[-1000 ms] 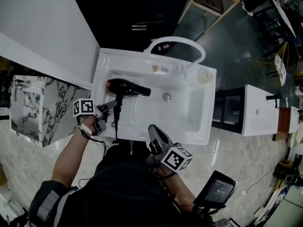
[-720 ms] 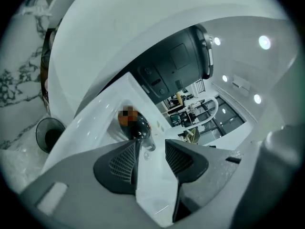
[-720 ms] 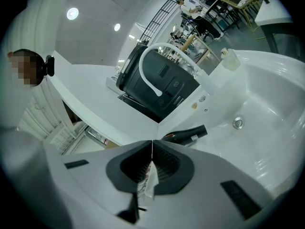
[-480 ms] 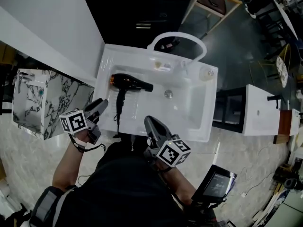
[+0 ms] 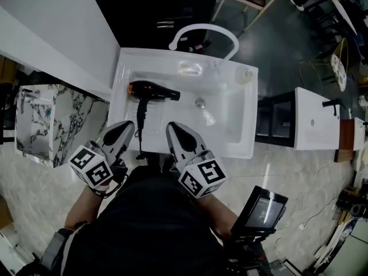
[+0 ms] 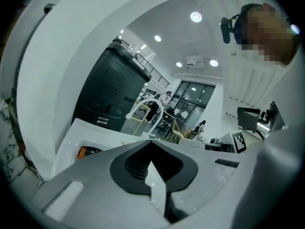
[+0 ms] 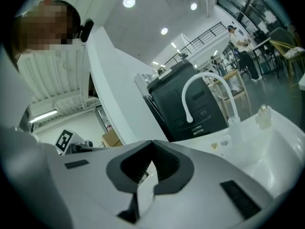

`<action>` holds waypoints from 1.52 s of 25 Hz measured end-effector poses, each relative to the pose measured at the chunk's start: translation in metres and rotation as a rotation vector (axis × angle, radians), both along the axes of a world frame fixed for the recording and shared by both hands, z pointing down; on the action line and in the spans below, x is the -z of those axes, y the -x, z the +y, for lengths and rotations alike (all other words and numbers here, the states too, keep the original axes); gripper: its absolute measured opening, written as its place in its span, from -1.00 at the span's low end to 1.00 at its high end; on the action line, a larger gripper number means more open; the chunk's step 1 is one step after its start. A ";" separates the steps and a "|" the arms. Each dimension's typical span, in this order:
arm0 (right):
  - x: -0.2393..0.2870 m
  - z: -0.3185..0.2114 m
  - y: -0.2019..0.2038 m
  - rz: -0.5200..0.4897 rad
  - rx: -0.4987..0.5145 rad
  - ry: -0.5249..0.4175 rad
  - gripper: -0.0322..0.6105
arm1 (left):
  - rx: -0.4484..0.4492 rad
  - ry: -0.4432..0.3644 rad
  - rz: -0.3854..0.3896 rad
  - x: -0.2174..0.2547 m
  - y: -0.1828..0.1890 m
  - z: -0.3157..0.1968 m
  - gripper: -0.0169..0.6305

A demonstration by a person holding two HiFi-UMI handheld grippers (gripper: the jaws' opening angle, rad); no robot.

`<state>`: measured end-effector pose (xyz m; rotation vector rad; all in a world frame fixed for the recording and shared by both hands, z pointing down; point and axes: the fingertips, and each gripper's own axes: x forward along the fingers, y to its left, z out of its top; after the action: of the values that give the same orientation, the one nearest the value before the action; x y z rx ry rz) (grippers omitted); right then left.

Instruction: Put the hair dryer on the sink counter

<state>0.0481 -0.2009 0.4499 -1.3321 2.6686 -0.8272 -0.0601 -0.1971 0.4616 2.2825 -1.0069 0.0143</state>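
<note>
The black hair dryer (image 5: 150, 91) lies on its side in the left part of the white sink (image 5: 244, 148), its handle pointing toward me and its cord trailing over the front rim. Its orange rear end (image 6: 82, 151) shows in the left gripper view. My left gripper (image 5: 125, 126) is shut and empty just short of the front rim, left of the cord. Beside it my right gripper (image 5: 172, 128) is also shut, with nothing in it. In both gripper views, the left gripper (image 6: 153, 182) and the right gripper (image 7: 142, 185), the jaws meet and point over the sink.
A white arched faucet (image 5: 201, 30) and a small bottle (image 5: 246, 75) stand at the sink's far edge. A marble-patterned cabinet (image 5: 40, 119) is at left and a second white unit (image 5: 313, 125) at right. A screen device (image 5: 260, 211) sits by my right side.
The left gripper has drawn back from the dryer's handle toward me and its jaws have shut. The right gripper has shifted left beside it. The dryer has stayed where it lay.
</note>
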 end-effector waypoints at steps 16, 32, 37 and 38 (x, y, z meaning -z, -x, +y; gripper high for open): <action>0.069 0.020 0.011 0.238 0.038 -0.318 -0.88 | -0.026 -0.292 -0.096 0.054 -0.047 0.006 -0.94; 0.066 0.022 0.003 0.150 0.037 -0.314 -0.88 | 0.013 -0.325 -0.045 0.066 -0.043 0.010 -0.94; 0.068 0.023 -0.001 0.156 0.027 -0.335 -0.88 | 0.016 -0.320 -0.057 0.065 -0.043 0.010 -0.94; 0.068 0.024 -0.001 0.159 0.031 -0.331 -0.88 | 0.016 -0.323 -0.058 0.065 -0.043 0.010 -0.94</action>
<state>0.0487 -0.1767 0.3818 -1.3240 2.7890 -0.2700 -0.0170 -0.1866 0.3966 2.5770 -1.1254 -0.0956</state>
